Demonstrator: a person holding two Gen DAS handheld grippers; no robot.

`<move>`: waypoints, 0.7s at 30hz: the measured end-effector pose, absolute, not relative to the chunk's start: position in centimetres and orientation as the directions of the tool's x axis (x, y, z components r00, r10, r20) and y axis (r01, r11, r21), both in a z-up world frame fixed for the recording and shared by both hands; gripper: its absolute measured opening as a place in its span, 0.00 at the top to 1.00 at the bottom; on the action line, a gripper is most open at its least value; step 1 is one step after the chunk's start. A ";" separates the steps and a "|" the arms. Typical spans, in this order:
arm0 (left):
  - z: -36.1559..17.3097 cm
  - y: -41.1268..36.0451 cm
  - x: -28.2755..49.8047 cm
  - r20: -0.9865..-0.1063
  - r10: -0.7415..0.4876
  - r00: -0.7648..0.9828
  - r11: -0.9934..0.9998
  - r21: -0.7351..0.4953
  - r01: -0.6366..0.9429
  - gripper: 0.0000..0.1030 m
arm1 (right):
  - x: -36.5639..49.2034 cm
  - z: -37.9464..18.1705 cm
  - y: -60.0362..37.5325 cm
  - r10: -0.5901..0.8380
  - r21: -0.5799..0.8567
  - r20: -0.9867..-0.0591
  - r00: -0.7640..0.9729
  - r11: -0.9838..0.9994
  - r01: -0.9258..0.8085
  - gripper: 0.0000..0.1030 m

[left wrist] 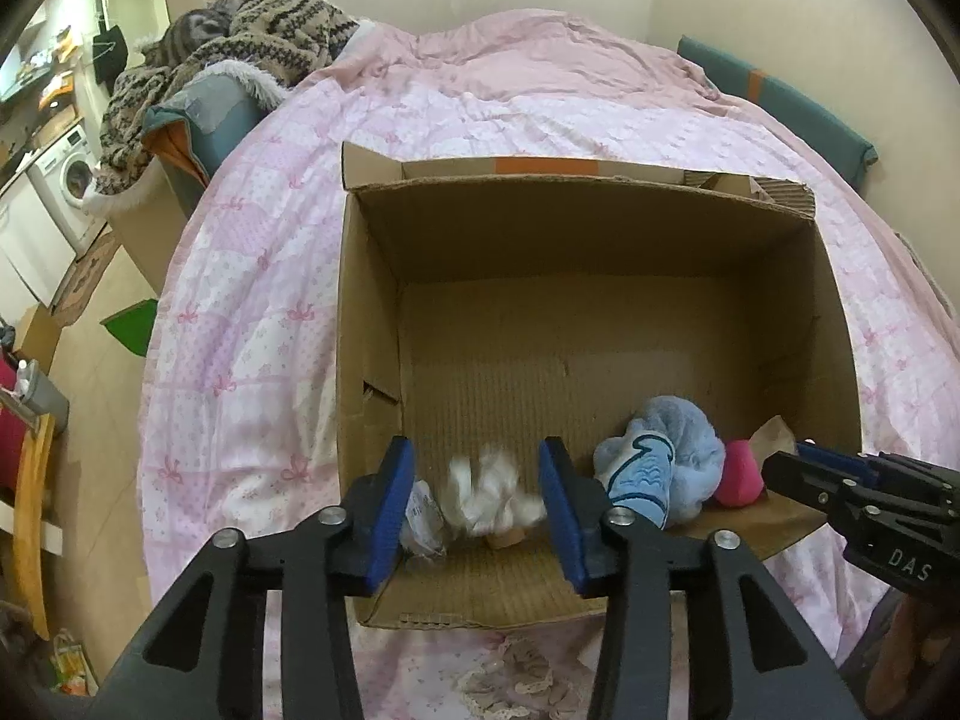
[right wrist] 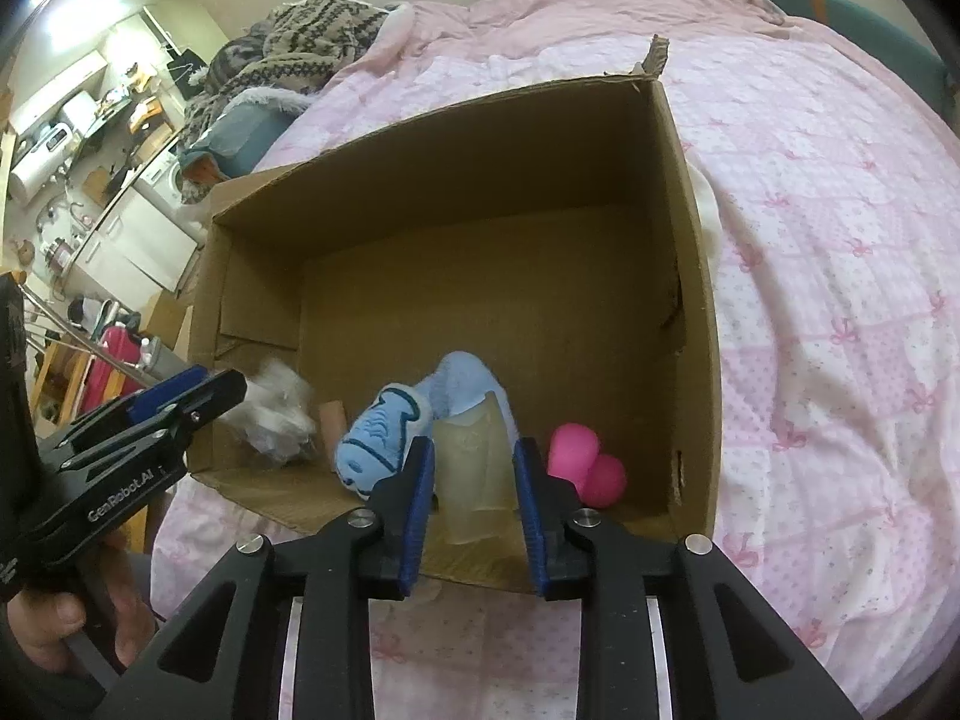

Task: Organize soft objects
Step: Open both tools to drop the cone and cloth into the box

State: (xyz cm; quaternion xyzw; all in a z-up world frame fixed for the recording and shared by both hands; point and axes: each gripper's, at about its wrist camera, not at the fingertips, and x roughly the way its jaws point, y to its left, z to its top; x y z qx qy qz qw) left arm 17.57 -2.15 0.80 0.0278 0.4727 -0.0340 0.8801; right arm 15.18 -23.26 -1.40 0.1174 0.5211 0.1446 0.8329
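- Between the blue pads of the left gripper [left wrist: 477, 498], a white fluffy toy [left wrist: 486, 495] shows only as a blur (its outline cannot be read); the jaws stand apart and no pad presses on it.
- A crinkled clear wrapper [left wrist: 423, 519] lies against the inner side of the left pad, partly hidden behind it.
- Between the fingers of the right gripper [right wrist: 471, 480], a pale translucent soft piece [right wrist: 474, 468] stands roughly upright, its long axis running away from the fingertips; its lower end is hidden below the near wall of the cardboard box [right wrist: 690, 252]. The jaws are parted, and I cannot tell whether the pads touch its sides.
- Just left of the right gripper's left finger, a light-blue plush [right wrist: 384, 429] with dark-blue stitching lies tilted, its patterned end pointing toward the near-left corner and its fuzzy end rising behind the translucent piece.
- Just right of the right finger, a pink rounded toy [right wrist: 585, 465] of two lobes rests on the box floor, its lower edge cut off by the box wall.
- All these soft things sit in the near part of the box, which rests on a pink quilt [right wrist: 840, 300].
- A person's hand [right wrist: 48, 624] is partly visible at the lower left edge of the right wrist view.
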 end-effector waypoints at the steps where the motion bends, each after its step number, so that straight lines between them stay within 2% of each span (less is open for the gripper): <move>1: 0.9 -2.2 17.5 -0.832 -0.036 0.553 0.996 0.016 0.089 0.57 | 15.2 -1.5 -23.3 0.363 0.348 -0.836 0.412 0.931 -0.114 0.72; 3: 1.1 -2.2 17.5 -0.829 -0.039 0.557 0.996 0.015 0.092 0.49 | 15.3 -1.5 -23.4 0.363 0.352 -0.837 0.410 0.930 -0.105 0.69; 5: 1.3 -2.3 17.4 -0.823 -0.038 0.567 0.996 0.016 0.090 0.45 | 15.3 -1.4 -23.6 0.365 0.358 -0.832 0.418 0.929 -0.099 0.50; 6: 1.4 -2.3 17.3 -0.820 -0.039 0.571 0.996 0.015 0.089 0.45 | 15.2 -1.2 -23.7 0.369 0.365 -0.825 0.429 0.926 -0.095 0.33; 7: 1.6 -2.3 17.3 -0.818 -0.040 0.574 0.996 0.014 0.089 0.44 | 15.1 -0.9 -23.9 0.373 0.374 -0.812 0.449 0.923 -0.091 0.30; 21: 3.2 -1.2 16.5 -0.793 -0.031 0.609 0.998 0.005 0.058 0.44 | 14.5 0.8 -25.0 0.362 0.385 -0.776 0.517 0.921 -0.068 0.30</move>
